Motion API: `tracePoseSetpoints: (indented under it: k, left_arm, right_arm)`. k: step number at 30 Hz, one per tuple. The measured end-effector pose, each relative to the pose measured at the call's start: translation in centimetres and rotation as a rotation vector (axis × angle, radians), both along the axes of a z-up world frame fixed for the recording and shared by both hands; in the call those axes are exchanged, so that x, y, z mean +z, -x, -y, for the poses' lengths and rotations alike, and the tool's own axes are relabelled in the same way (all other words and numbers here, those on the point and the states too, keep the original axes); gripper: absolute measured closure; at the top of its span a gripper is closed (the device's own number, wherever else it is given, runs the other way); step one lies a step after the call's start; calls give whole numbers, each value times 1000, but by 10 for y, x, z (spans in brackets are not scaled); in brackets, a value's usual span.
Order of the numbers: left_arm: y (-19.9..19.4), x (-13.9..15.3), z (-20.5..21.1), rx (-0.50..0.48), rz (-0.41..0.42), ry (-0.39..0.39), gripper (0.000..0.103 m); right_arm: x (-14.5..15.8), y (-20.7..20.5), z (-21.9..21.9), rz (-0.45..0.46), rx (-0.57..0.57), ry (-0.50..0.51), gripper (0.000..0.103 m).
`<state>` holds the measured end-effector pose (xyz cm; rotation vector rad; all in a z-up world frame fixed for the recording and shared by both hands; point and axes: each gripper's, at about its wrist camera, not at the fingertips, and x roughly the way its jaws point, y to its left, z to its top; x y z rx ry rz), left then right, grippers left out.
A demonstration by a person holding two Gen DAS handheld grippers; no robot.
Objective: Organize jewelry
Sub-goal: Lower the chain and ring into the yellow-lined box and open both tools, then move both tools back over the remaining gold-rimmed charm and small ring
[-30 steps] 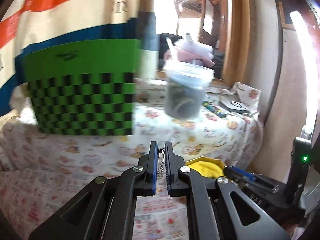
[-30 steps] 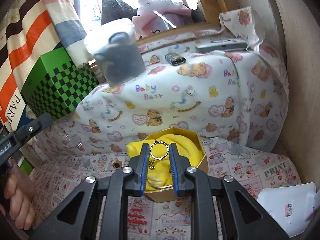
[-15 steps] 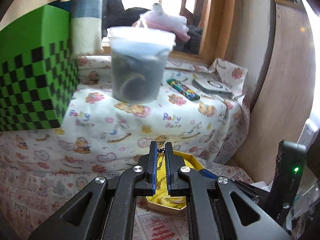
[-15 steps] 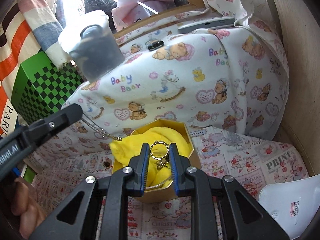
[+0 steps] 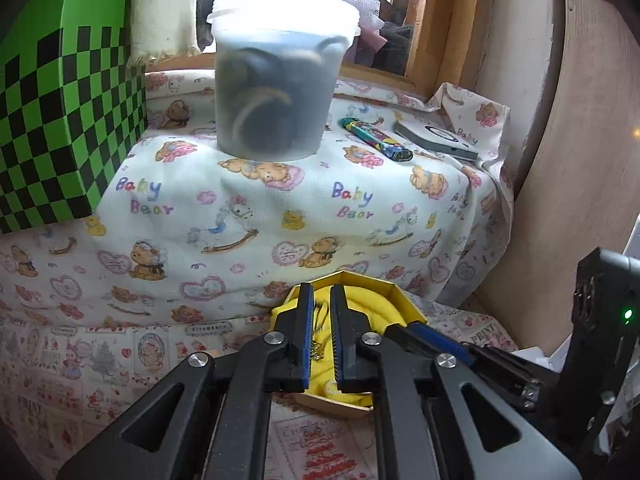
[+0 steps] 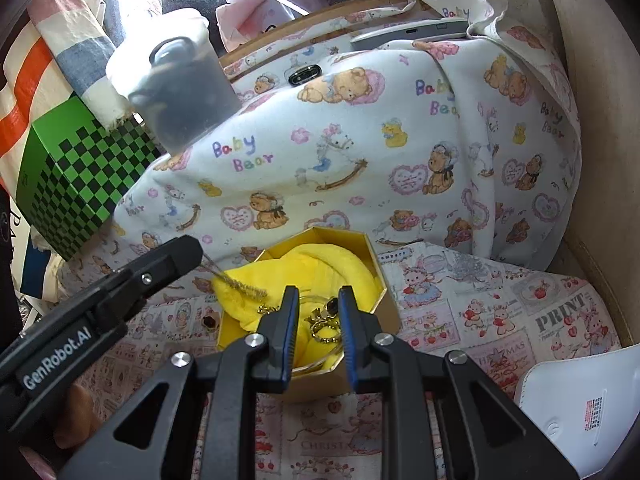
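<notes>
A yellow hexagonal jewelry box (image 6: 372, 256) lined with yellow cloth (image 6: 320, 268) sits on the patterned cover; it also shows in the left wrist view (image 5: 384, 286). My left gripper (image 5: 322, 312) is shut on a thin chain (image 5: 318, 332) that hangs over the box; from the right wrist view the chain (image 6: 236, 280) drapes onto the cloth. My right gripper (image 6: 318, 300) is open just above the box. A gold ring piece (image 6: 322, 320) lies on the cloth between its fingers.
A translucent plastic tub (image 5: 280, 80) stands on a raised Baby Bear cloth (image 5: 280, 200) behind the box. A green checkered box (image 5: 60, 120) is at the left. A lighter (image 5: 376, 140) and a flat device (image 5: 436, 140) lie at the back right. A white pack (image 6: 576, 396) lies at the right.
My left gripper has swung right and down over the box with the chain. My right gripper has opened and let the gold ring piece drop onto the cloth.
</notes>
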<state>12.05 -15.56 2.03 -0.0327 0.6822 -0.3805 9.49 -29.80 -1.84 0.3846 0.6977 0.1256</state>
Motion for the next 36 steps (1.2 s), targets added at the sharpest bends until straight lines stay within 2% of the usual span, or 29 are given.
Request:
tracePoseSetpoints:
  k: [4, 7, 12, 16, 21, 24, 26, 29, 31, 34, 36]
  left_arm:
    - [3, 4, -12, 27, 16, -25, 83]
    - [7, 9, -26, 47, 18, -27, 80]
    - [27, 15, -51, 97, 87, -82, 66]
    - [43, 15, -68, 130, 137, -101, 49]
    - [51, 9, -79, 161, 181, -133, 40]
    - [52, 0, -84, 174, 191, -135, 37]
    - [51, -7, -90, 183, 183, -116, 30]
    - [43, -17, -93, 207, 161, -138, 29]
    - [42, -21, -95, 222, 164, -145, 28]
    - [42, -26, -100, 231, 163, -136, 17]
    - [42, -29, -102, 246, 169, -132, 16]
  right_arm:
    - [2, 1, -3, 1, 8, 16, 84]
    - [3, 3, -10, 2, 21, 37, 84]
    - [11, 9, -22, 32, 42, 81, 84]
    - [14, 13, -31, 51, 57, 113, 81]
    - [14, 15, -40, 59, 56, 158, 78]
    - [15, 15, -41, 67, 46, 180, 70]
    - [17, 16, -42, 76, 39, 197, 66]
    - [18, 18, -43, 90, 28, 208, 51]
    - [18, 20, -44, 100, 16, 218, 48]
    - [18, 21, -45, 110, 12, 239, 41]
    - [18, 22, -45, 118, -9, 254, 36]
